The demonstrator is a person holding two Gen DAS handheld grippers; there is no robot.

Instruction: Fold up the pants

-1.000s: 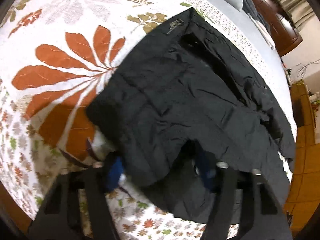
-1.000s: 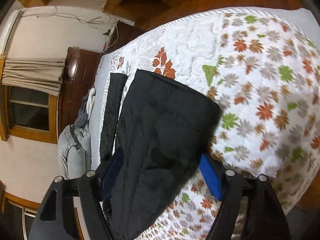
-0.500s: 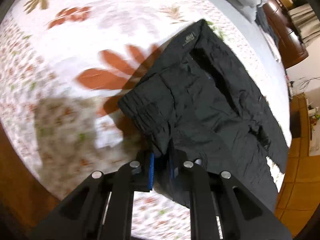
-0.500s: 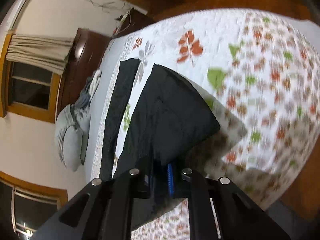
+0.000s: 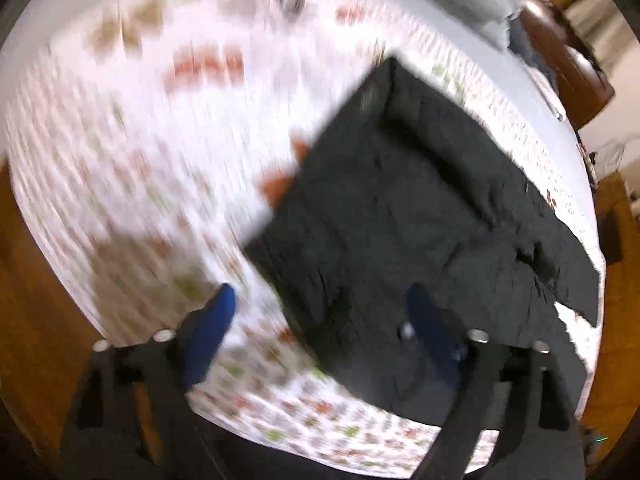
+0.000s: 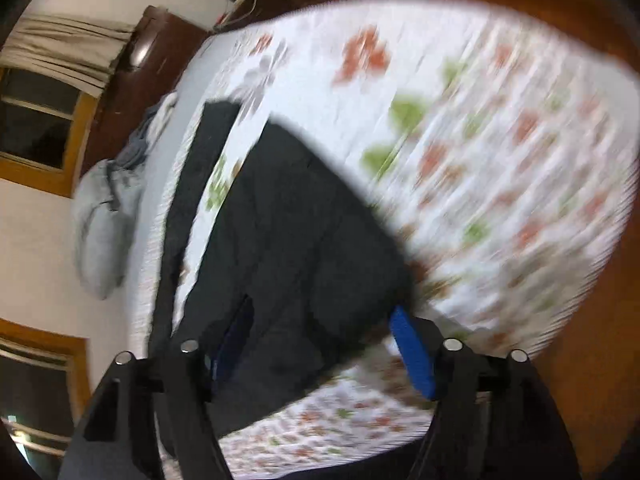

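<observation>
Black pants [image 5: 400, 216] lie folded over on a floral bedspread [image 5: 132, 140]. They also show in the right wrist view [image 6: 296, 248], with one long leg strip [image 6: 200, 168] lying beside the folded part. My left gripper [image 5: 320, 312] is open above the near edge of the pants, blue fingertips [image 5: 214, 316] wide apart, holding nothing. My right gripper [image 6: 320, 344] is open above the near corner of the pants, blue pads [image 6: 412, 352] apart. Both views are motion-blurred.
The floral bedspread [image 6: 500, 140] covers the bed. Grey pillows [image 6: 100, 232] and clothes lie at the head. A dark wooden cabinet [image 5: 568, 52] stands beyond the bed. Wooden floor [image 5: 28, 300] lies past the bed's edges.
Both grippers were shut on the pants' edge half a second ago. Both have opened and let the fabric go. The cameras have pulled back and up.
</observation>
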